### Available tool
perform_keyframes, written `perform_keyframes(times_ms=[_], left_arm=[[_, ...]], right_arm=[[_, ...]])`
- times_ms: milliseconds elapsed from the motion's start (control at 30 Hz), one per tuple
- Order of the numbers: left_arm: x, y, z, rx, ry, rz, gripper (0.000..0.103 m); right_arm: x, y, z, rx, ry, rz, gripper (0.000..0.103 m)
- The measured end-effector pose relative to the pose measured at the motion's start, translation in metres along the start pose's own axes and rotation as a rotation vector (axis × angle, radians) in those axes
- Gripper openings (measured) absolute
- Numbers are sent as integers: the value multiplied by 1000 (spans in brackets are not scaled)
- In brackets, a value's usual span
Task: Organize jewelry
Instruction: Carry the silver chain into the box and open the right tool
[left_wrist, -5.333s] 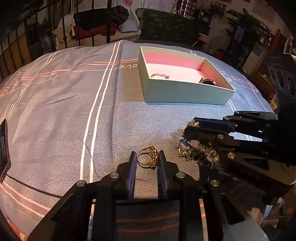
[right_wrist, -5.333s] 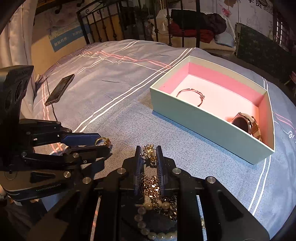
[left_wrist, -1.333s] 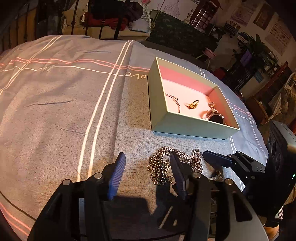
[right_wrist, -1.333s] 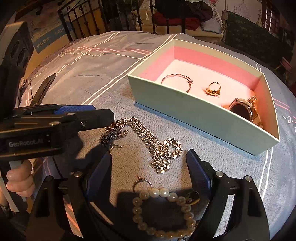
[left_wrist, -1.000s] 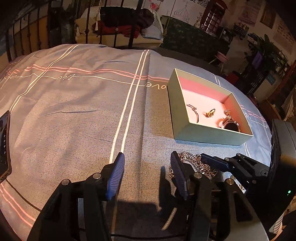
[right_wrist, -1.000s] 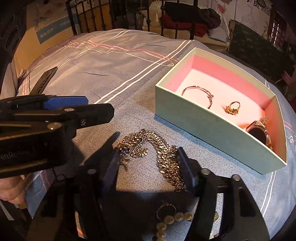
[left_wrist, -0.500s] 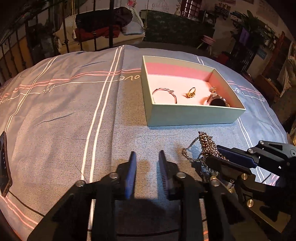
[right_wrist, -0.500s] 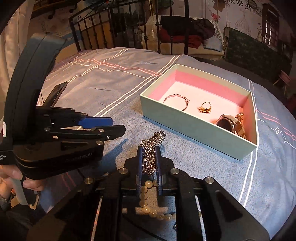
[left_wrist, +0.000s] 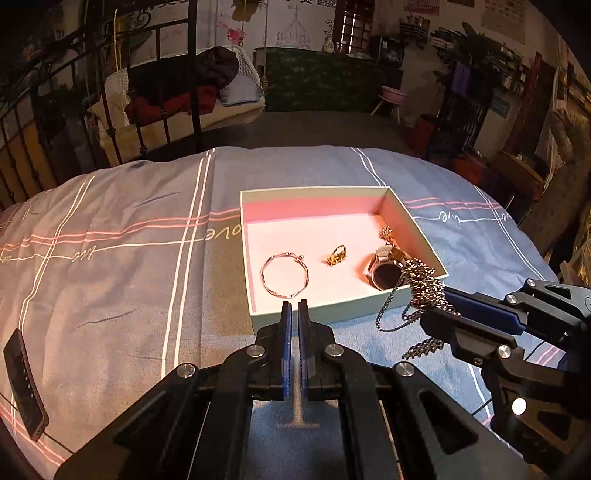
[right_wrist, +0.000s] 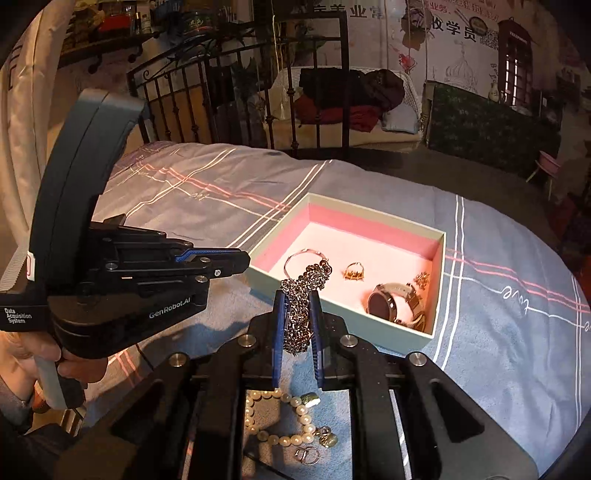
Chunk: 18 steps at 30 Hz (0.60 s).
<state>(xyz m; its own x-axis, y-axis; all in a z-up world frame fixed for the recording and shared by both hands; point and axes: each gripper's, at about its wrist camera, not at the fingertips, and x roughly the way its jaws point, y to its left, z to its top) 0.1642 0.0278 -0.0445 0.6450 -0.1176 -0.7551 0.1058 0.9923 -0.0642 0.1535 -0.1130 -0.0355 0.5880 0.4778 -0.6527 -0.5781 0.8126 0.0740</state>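
Note:
A pale green box (left_wrist: 314, 317) (right_wrist: 413, 338) with a pink lining sits on the bedspread. Inside lie a thin bangle (left_wrist: 283, 275) (right_wrist: 303, 255), a gold ring (left_wrist: 337, 255) (right_wrist: 354, 272) and a watch (left_wrist: 384, 266) (right_wrist: 384, 303). My right gripper (right_wrist: 298, 295) (left_wrist: 436, 308) is shut on a bunched silver chain (right_wrist: 301, 314) (left_wrist: 419, 288), lifted off the bed at the box's near edge, loops hanging below. My left gripper (left_wrist: 294, 306) (right_wrist: 236, 263) is shut with nothing in it, just short of the box's front wall. A pearl bracelet (right_wrist: 273, 417) lies on the bed under the right gripper.
A dark phone (left_wrist: 24, 376) lies at the bed's left edge. A small hoop (right_wrist: 306, 455) and small charms (right_wrist: 327, 439) rest beside the pearls. Iron bed rails (right_wrist: 236, 99) and a chair piled with clothes (left_wrist: 184, 85) stand beyond the bed. A hand (right_wrist: 62, 358) holds the left gripper.
The right gripper closed on the chain and lifted it off the bed toward the box. The left gripper closed empty, rose and moved closer to the box.

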Motion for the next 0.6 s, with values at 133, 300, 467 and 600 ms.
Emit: perform_keyframes(times_ms=[133,300,467,600], left_arm=[[-2,-4,29,16,-32,-3,4],[9,-9,64,21,-44,-12,4],[30,-14,83,8,-9,-21,4],[43,-15,82,-4,20,-39,4]], right_arm=[[-5,-13,28,-5,-44,-28,13],[7,-37,57,14,-41,-84,13],[25,-51,67,31,-4,-110,12],[37,-57,65,44,24,-106,1]])
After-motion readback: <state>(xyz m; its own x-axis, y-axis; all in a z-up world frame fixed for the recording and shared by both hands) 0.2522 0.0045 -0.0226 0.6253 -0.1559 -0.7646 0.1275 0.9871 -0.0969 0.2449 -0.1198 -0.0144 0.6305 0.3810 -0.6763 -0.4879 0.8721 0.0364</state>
